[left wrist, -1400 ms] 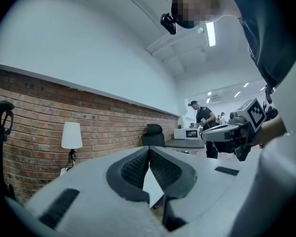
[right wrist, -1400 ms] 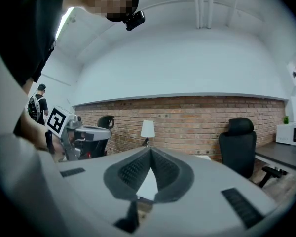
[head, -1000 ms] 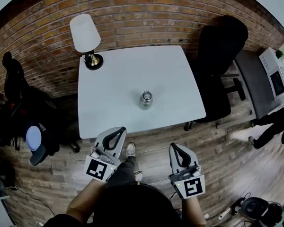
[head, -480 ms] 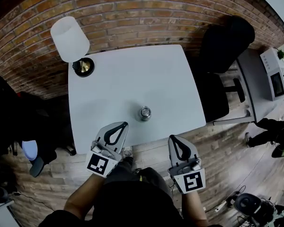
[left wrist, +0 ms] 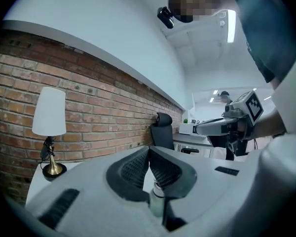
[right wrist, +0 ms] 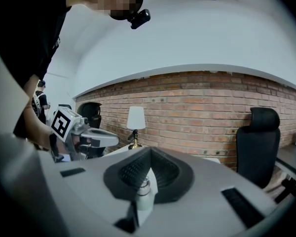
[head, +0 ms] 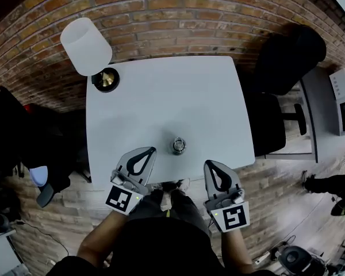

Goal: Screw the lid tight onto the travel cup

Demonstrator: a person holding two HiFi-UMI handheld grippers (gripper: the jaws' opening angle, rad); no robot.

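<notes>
The cup [head: 179, 148] stands near the front edge of the table [head: 161, 91]. It looks like smooth, rigid metal, likely slippery and tippy, so I'd clamp its body and twist the lid [head: 179, 143], which seems to sit on top. My left gripper [head: 150, 152] and right gripper [head: 207, 164] hang just off that edge, jaws together, empty; the table is plain white, a lamp [head: 86, 45] at its far corner, brick wall [head: 178, 7] behind.

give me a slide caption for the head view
Left tool and right tool, both shut, flank the travel cup on the white table.
</notes>
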